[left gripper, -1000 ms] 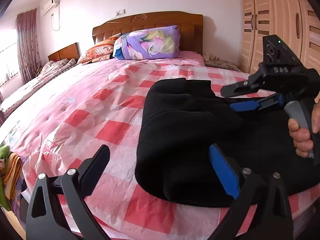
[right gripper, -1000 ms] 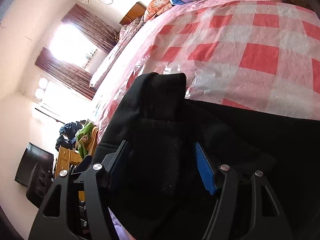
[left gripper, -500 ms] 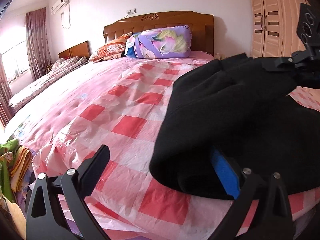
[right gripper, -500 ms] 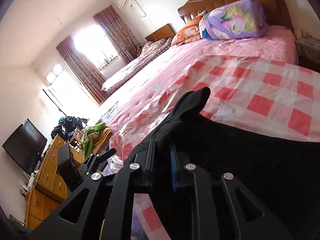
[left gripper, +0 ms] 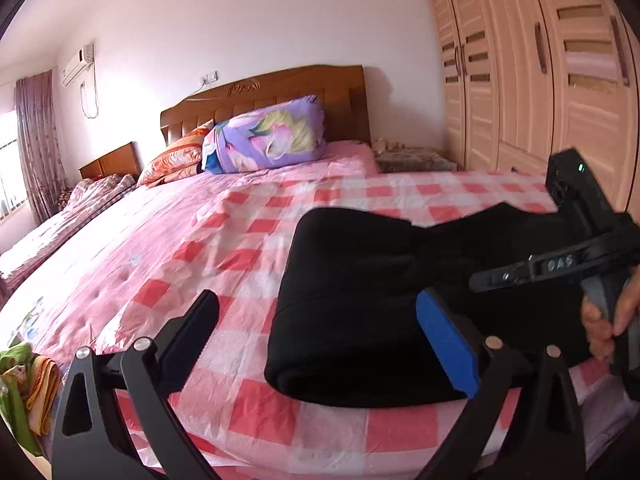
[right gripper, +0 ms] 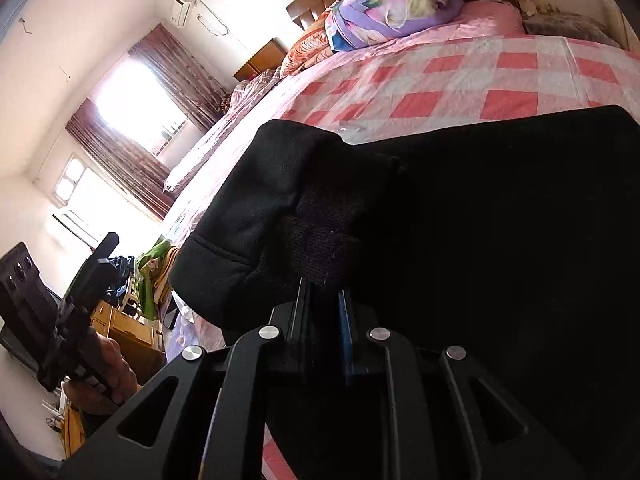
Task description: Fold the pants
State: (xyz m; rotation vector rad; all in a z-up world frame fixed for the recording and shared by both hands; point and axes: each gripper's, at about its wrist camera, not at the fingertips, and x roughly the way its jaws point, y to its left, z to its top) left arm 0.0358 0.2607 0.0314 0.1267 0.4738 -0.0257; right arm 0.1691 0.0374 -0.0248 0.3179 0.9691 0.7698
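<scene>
Since half a second ago, the thick black fleece pants [left gripper: 360,300] have come back down from their raised drape and now lie as a folded bundle on the pink-and-white checked bedspread [left gripper: 192,264], near the bed's front edge. Your right gripper [right gripper: 322,300] has its fingers pinched almost together on a ribbed cuff or waistband end of the pants, which bunches up above the fingertips. Your left gripper [left gripper: 316,320] stands wide apart and holds nothing; its blue-padded finger [left gripper: 446,344] rests against the bundle's near side, the bare black finger over the bedspread.

Judging by the rounded fold at the left edge, the fabric is soft, bulky and limp, with no stiffness to carry a crease. It likely has some weight and will sag wherever you leave it unsupported, though its fuzzy surface should not slip between the pads. Take hold at the firmer hemmed edges, cuff or waistband, rather than mid-panel, and pinch all layers together.

Beyond the bundle, a purple floral pillow [left gripper: 264,136] leans on the brown wooden headboard [left gripper: 280,88].
</scene>
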